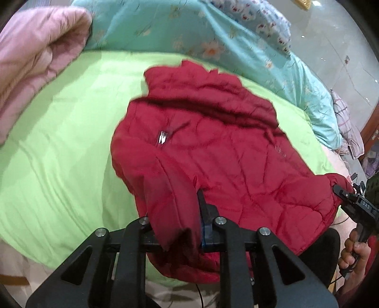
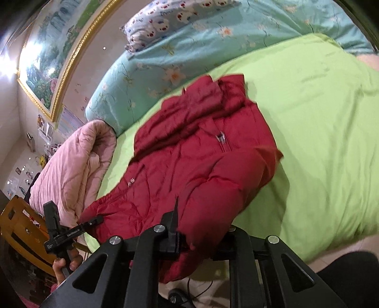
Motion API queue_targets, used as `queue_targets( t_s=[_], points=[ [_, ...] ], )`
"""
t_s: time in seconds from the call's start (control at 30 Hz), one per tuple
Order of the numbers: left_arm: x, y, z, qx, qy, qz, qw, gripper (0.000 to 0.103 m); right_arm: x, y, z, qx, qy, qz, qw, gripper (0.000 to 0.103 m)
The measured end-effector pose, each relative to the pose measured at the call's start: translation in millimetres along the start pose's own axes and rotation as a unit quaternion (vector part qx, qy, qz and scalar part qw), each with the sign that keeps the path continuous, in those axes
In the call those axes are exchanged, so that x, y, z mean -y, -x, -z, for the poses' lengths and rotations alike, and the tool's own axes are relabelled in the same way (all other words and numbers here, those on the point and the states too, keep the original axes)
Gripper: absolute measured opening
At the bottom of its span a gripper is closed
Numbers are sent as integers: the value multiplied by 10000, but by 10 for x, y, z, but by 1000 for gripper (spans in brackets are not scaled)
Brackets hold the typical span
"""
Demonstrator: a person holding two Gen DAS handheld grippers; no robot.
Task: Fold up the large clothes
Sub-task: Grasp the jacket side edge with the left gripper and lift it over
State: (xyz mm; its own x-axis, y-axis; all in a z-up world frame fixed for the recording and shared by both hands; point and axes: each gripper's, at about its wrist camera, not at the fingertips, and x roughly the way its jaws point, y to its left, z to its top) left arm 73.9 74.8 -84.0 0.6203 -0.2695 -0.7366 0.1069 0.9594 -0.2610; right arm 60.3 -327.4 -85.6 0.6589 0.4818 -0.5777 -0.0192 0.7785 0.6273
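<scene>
A red quilted jacket (image 1: 213,147) lies spread on a lime green sheet (image 1: 71,147), its zipper pull (image 1: 162,137) facing up. My left gripper (image 1: 180,213) is shut on the jacket's near hem, and the fabric drapes over one finger and hides it. My right gripper (image 2: 201,227) is shut on the hem further along, with cloth bunched over its jaws. Each gripper shows in the other's view: the right gripper (image 1: 341,192) bites the hem corner at the right edge, and the left gripper (image 2: 94,220) bites the corner at lower left. The near hem hangs lifted off the bed.
A folded pink quilt (image 1: 35,59) sits on the bed beside the jacket. A teal floral duvet (image 1: 165,28) and a patterned pillow (image 1: 260,21) lie beyond it. A gold-framed painting (image 2: 54,54) hangs on the wall. A wooden chair (image 2: 19,222) stands by the person's hand (image 2: 64,263).
</scene>
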Motion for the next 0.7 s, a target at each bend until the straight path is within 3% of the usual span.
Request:
queue_targets(
  t_s=[0.43, 0.7],
  points=[
    [103, 113, -749, 743, -66, 26, 9972, 17, -116, -46, -639, 475, 75, -382, 9981, 15],
    [136, -9, -1293, 1100, -80, -177, 9937, 17, -238, -229, -1221, 798, 229, -559, 9950, 14]
  ],
)
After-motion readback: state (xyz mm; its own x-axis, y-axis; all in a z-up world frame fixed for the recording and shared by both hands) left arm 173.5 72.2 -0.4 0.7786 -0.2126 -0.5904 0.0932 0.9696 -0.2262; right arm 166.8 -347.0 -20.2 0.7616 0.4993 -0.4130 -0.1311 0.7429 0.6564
